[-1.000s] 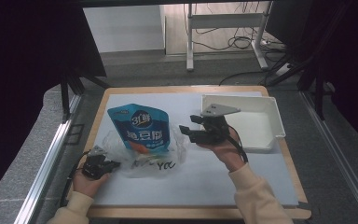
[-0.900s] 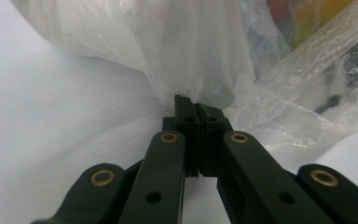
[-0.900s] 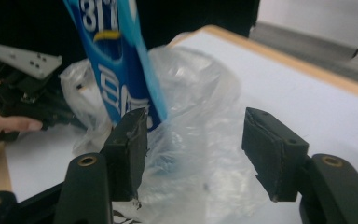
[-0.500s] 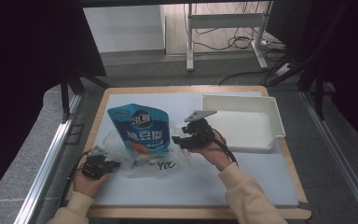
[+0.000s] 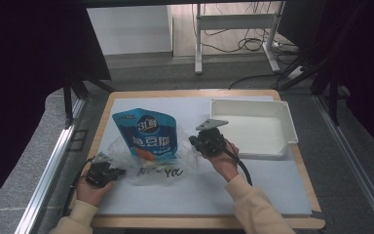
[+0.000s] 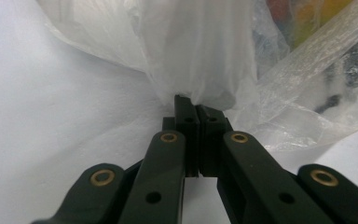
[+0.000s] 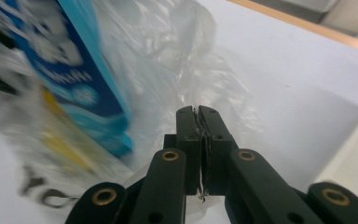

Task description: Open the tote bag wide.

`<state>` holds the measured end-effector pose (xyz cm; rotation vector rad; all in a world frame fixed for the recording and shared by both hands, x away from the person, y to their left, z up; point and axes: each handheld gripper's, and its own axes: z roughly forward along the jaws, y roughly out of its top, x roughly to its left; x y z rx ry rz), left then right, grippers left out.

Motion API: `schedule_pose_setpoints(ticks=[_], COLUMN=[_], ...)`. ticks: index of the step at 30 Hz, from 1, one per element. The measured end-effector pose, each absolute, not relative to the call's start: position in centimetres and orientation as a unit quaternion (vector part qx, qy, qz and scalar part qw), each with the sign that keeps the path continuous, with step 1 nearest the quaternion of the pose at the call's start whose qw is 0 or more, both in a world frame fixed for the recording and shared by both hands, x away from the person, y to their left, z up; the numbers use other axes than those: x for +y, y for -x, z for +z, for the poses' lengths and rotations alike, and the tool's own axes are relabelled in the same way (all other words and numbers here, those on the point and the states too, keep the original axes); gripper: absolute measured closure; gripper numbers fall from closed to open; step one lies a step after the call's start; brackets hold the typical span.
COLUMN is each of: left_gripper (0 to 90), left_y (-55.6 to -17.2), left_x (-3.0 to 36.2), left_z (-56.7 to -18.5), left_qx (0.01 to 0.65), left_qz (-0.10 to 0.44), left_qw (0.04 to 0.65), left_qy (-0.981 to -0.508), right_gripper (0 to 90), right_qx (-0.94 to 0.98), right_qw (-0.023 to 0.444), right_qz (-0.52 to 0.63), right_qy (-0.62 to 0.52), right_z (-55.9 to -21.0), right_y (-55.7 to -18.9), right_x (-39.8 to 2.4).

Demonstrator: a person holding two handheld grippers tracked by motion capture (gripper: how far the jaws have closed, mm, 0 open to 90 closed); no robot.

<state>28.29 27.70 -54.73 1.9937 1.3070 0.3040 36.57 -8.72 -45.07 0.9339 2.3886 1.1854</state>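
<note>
Item one: a clear plastic bag (image 5: 161,163), thin and crumpled, which we recorded lying on the white-covered surface (image 5: 199,195) between our two grippers. Black marker lettering showed on its film near the lower edge.

Item two: a blue snack pouch (image 5: 146,134) with white lettering and an orange patch at its foot. It stood partly inside the bag's mouth, its top leaning away from us. In the right gripper view the pouch (image 7: 70,79) lay to the left of the jaws, apart from them.

Item three: our left gripper (image 5: 112,172), held low at the bag's left corner. Its jaws were closed on a gathered fold of the film (image 6: 200,60), which bunched straight ahead of the tips and fanned out beyond them.

Item four: our right gripper (image 5: 198,142), at the bag's right edge. Its jaws had just been closing, and we found them shut on the film, a thin strip of plastic (image 7: 186,65) pinched in the seam between them and spreading ahead and to the left.

Item five: a white tray (image 5: 282,109), shallow and rectangular, resting on the surface to the right of the right gripper, close by but not touching it.
</note>
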Motion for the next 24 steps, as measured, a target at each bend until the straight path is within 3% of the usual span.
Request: schedule_pose_setpoints(ticks=[4, 13, 24], left_gripper=[89.5, 89.5, 89.4], left_y=[-28.3, -28.3, -28.3], left_x=[27.7, 27.7, 27.8], left_z=[-54.7, -54.7, -54.7], left_qx=[0.505, 0.506, 0.506], left_qz=[0.118, 0.117, 0.117], left_qw=[0.359, 0.360, 0.361], left_qy=[-0.776, -0.775, -0.775], right_gripper=[87.1, 87.4, 87.8], right_qx=[0.839, 0.848, 0.841], right_qw=[0.181, 0.142, 0.121], right_qz=[0.392, 0.357, 0.363], right_qy=[-0.331, -0.365, -0.381], right_z=[-47.2, -51.8, -53.2], right_y=[-36.1, -37.0, -37.4], right_x=[-8.2, -8.1, -8.7])
